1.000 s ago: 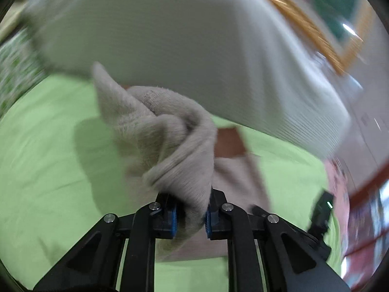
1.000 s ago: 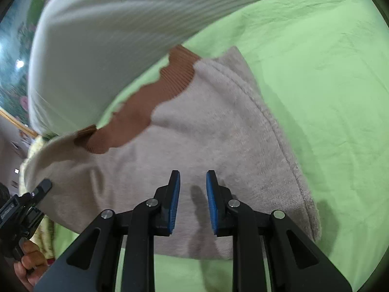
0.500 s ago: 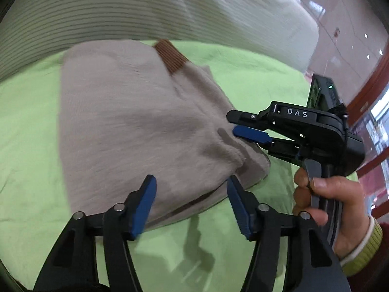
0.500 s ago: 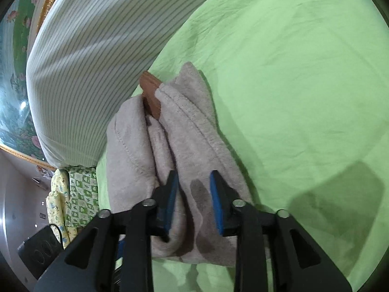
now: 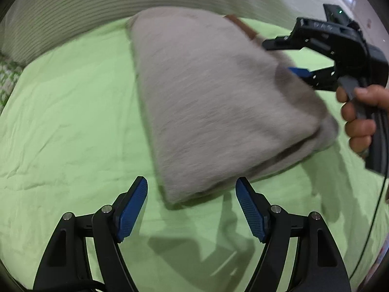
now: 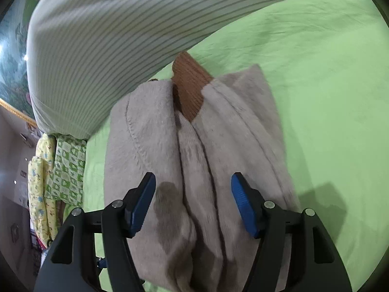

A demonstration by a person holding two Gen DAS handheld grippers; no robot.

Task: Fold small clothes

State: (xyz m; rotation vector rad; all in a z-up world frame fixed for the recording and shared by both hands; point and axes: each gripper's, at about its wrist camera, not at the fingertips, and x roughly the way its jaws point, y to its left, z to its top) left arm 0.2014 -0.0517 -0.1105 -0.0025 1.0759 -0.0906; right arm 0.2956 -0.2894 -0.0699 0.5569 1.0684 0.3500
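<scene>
Left wrist view. The left gripper (image 5: 190,189) points down at a green bed sheet (image 5: 68,112). Its fingers (image 5: 132,204) stand wide apart, having just been opening, and nothing lies between them; their blue pads touch no fabric. The folded beige garment (image 5: 214,102) lies flat on the sheet just beyond the fingertips, its near folded edge falling in line with the gap between them. A strip of brown ribbed trim (image 5: 243,28) shows at the garment's far edge. The right gripper (image 5: 289,56) enters from the right, held by a hand (image 5: 359,116), with its fingers over the garment's right side. They stand apart; contact with the fabric cannot be confirmed from this angle. A striped pillow (image 5: 97,2) lies along the far side of the sheet.

Right wrist view. The right gripper (image 6: 193,187) hangs over the near end of the beige garment (image 6: 170,150). Its fingers (image 6: 143,199) are parted, having just been opening. The stacked folds of the garment run between them, but neither pad presses on the cloth. The brown ribbed trim (image 6: 189,87) sits at the far end of the garment, next to the striped pillow (image 6: 116,39). The green bed sheet (image 6: 328,77) extends to the right. A green and yellow patterned cloth (image 6: 60,170) lies at the left, below the pillow's end.
</scene>
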